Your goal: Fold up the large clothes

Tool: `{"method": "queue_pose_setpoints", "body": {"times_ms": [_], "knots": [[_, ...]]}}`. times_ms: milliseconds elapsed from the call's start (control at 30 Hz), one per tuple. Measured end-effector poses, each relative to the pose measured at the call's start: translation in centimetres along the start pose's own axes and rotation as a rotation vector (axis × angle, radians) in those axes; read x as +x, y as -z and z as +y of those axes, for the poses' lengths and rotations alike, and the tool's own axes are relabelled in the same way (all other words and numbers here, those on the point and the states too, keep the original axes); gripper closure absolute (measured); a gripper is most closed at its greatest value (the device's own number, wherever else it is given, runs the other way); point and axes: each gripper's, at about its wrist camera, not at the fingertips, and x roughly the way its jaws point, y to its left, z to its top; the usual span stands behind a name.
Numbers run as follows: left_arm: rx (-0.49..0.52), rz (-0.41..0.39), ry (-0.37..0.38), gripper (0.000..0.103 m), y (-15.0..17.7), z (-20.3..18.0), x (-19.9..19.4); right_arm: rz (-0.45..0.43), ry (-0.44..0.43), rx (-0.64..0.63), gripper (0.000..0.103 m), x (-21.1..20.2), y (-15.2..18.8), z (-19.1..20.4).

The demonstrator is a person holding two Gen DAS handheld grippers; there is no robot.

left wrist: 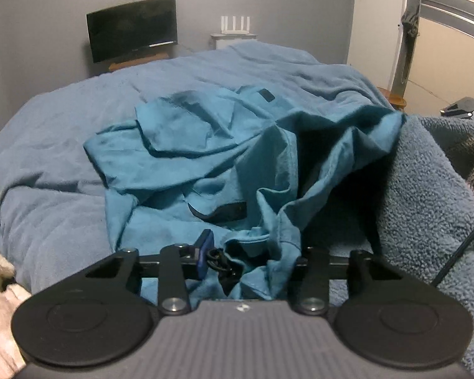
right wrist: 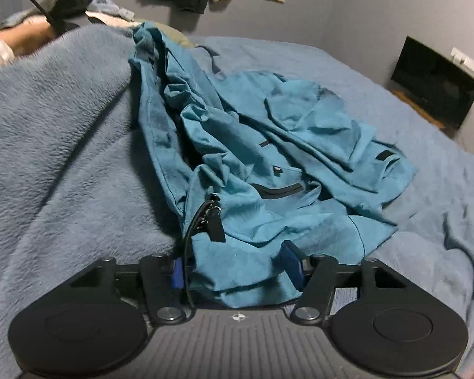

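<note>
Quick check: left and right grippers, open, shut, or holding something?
Left gripper: shut on the crumpled teal fabric jacket.
Right gripper: shut on the same jacket's near edge.

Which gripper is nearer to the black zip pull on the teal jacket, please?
Right. The right gripper sits just below the zip pull, on the teal jacket edge; the left gripper is far off, beyond the fleece mound.
</note>
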Motion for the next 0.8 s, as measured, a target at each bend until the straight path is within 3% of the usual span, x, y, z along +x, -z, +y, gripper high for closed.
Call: {"method": "queue_pose_setpoints", "body": {"times_ms": [100,267,533,667,800], "knots": [[0.016,-0.016,-0.021,0.068,-0.9,0.2,0.3,-0.056,-0.019,0.074,0.073,-0.4,-0.5,-1.6],[0.073,-0.039,-0.042,0.069,-3.8,1.2,1.5,-0.163,0.087,0.137,0.076,0.1,-2.8,-4.5],[0.192,-0.079,-0.122,0.069,-10.5,4.3,5.2,-0.267,0.172,0.17,0.079,3.8,-8.0,-9.6],[0.22,-0.087,-0.174,0.069,-14.2,6.8,8.5,-0.328,0.233,0.246,0.08,5.6,-9.7,-13.2],[0.188,-0.076,-0.227,0.069,-17.2,10.1,13.0,-0.395,0.294,0.393,0.08,8.0,-10.9,-18.2]]}}
